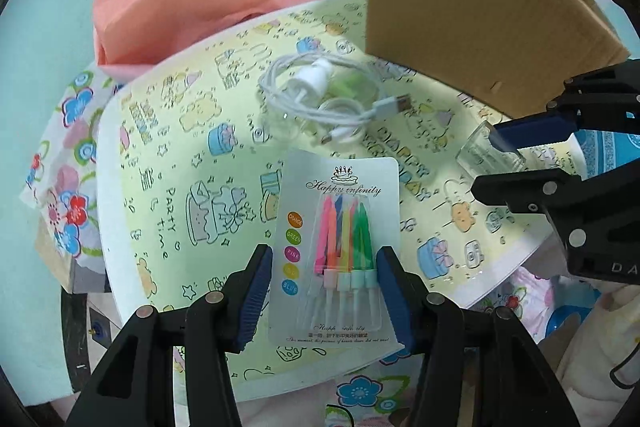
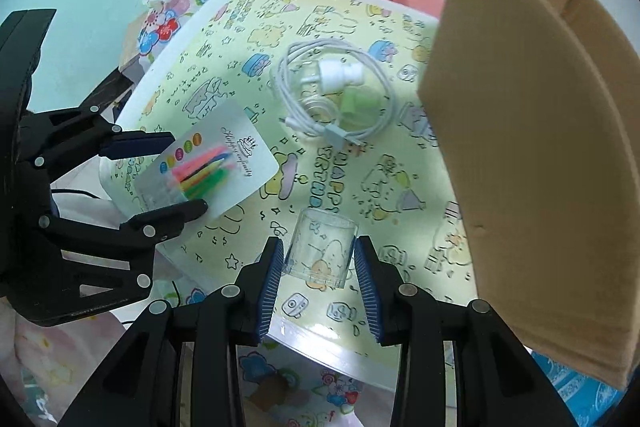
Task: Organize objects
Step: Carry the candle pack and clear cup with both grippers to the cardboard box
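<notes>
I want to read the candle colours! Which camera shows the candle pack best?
The left wrist view: the candle pack faces the camera between the left fingers, print readable. The right wrist view shows it smaller, sideways.

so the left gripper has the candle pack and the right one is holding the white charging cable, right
Not quite. The left gripper does hold the candle pack, but the right gripper grips a small clear cup, as the right wrist view shows. The white charging cable lies coiled on the yellow party-print tray, untouched.
</notes>
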A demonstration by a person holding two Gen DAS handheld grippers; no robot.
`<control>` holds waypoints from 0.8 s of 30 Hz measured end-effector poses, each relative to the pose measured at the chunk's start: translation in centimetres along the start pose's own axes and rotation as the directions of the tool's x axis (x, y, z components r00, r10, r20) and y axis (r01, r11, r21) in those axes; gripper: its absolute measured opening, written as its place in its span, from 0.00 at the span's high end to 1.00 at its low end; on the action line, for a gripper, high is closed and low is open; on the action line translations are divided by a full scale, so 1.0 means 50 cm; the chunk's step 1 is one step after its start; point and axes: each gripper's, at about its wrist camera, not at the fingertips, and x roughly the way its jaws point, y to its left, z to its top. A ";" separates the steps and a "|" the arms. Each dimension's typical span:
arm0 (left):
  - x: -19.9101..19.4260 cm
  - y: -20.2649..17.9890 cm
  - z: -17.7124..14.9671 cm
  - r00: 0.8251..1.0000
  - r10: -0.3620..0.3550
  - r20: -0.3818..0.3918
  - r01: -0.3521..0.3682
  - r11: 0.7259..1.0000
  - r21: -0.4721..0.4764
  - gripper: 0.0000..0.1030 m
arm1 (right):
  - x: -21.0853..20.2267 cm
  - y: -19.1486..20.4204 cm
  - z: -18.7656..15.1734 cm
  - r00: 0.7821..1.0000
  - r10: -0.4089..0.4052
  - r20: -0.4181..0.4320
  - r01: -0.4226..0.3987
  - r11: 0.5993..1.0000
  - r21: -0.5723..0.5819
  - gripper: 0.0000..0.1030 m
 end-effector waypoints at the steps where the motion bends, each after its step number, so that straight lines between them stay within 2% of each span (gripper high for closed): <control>1: -0.004 -0.003 0.005 1.000 0.005 0.002 -0.005 1.000 0.004 0.46 | -0.007 -0.004 0.000 1.000 -0.004 0.003 0.004 1.000 0.003 0.61; 11: -0.062 -0.031 0.057 0.998 0.038 0.052 -0.040 0.999 0.036 0.46 | -0.072 -0.029 0.007 0.998 -0.042 0.053 0.043 0.999 -0.013 0.61; 16: -0.091 -0.046 0.091 0.995 0.048 0.083 -0.053 0.997 0.056 0.46 | -0.104 -0.048 0.011 0.997 -0.023 0.071 0.022 1.000 0.007 0.61; 19: -0.108 -0.045 0.110 0.994 0.044 0.098 -0.048 0.998 0.036 0.46 | -0.128 -0.061 0.011 0.997 -0.006 0.080 0.003 1.000 0.026 0.61; 24: -0.146 -0.058 0.134 0.990 0.058 0.125 -0.065 0.997 0.052 0.46 | -0.178 -0.072 0.016 0.994 -0.013 0.107 0.010 1.000 0.029 0.61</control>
